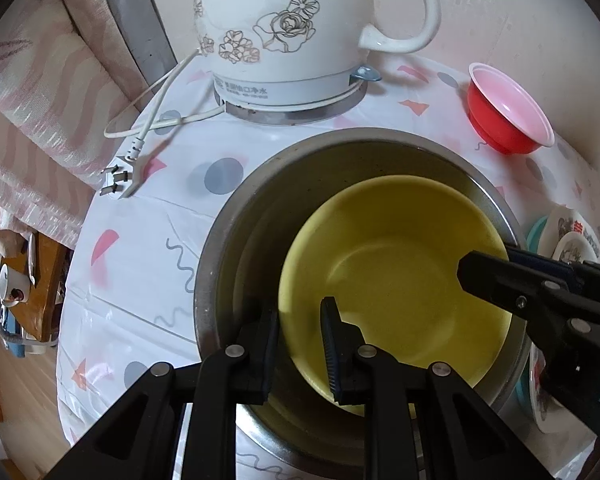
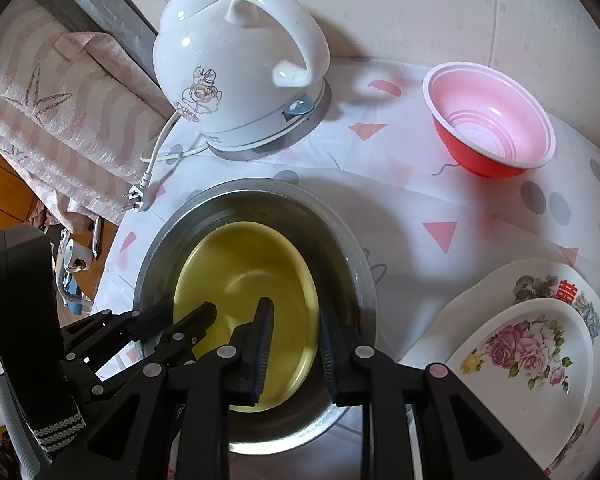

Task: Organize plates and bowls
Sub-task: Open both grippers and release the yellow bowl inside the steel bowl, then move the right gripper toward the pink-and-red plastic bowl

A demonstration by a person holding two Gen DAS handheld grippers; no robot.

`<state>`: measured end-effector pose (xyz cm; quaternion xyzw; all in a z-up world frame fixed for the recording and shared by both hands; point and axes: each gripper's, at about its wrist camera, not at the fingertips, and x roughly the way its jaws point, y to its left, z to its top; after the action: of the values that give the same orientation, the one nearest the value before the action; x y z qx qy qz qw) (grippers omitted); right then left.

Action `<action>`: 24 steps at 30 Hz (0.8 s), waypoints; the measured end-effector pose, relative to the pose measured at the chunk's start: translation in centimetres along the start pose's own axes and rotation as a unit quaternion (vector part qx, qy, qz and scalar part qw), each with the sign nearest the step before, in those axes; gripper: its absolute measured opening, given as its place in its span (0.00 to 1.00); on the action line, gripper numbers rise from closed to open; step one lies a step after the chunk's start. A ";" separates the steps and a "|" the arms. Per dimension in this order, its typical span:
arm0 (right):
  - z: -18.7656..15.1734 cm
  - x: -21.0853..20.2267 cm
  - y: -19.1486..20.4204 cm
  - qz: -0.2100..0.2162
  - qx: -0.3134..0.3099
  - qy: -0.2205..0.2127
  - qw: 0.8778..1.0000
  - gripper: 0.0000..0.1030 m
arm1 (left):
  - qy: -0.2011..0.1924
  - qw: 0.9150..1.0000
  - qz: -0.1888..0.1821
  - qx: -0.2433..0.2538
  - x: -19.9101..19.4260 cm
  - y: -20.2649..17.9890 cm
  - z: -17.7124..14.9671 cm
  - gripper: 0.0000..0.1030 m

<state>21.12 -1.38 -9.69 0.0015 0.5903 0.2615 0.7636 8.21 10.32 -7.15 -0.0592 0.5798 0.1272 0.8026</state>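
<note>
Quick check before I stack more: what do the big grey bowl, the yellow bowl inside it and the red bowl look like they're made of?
Big grey bowl: probably stainless steel, dull brushed sheen on a thin rim. Yellow bowl: likely glazed ceramic or melamine, thick rim with a soft gloss; can't settle which. Red bowl: looks like thin disposable plastic, with a rolled white lip and moulded rings inside.

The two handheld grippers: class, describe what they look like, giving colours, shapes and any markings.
Both the left gripper and the right gripper are matte black plastic, with angular linkage arms joined by round silver pivot pins. Their flat fingers carry dark blue ribbed pads. White lettering marks the right gripper's body, and a black-and-white patterned strap wraps the left one.
</note>
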 end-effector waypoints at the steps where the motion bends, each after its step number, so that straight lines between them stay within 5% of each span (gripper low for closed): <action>1: -0.1 0.0 -0.1 0.000 0.001 0.000 1.000 0.26 | 0.000 1.000 0.000 -0.002 -0.1 0.0 0.0 0.21; 9: -0.5 -0.6 0.4 -0.015 -0.025 -0.014 0.999 0.30 | -0.005 1.000 -0.006 -0.014 -1.0 0.2 -0.1 0.29; 15: -0.4 -3.3 0.2 0.002 -0.031 -0.076 0.997 0.32 | -0.030 0.999 -0.019 -0.024 -2.6 0.2 0.2 0.53; 24: 0.0 -6.1 -2.8 -0.037 0.009 -0.118 0.992 0.35 | -0.061 0.997 -0.044 -0.031 -4.6 -0.5 1.0 0.69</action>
<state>21.27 -6.26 -5.12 0.0177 0.4986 0.2256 0.8368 7.85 9.47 -2.50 -0.1014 0.5220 0.1127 0.8394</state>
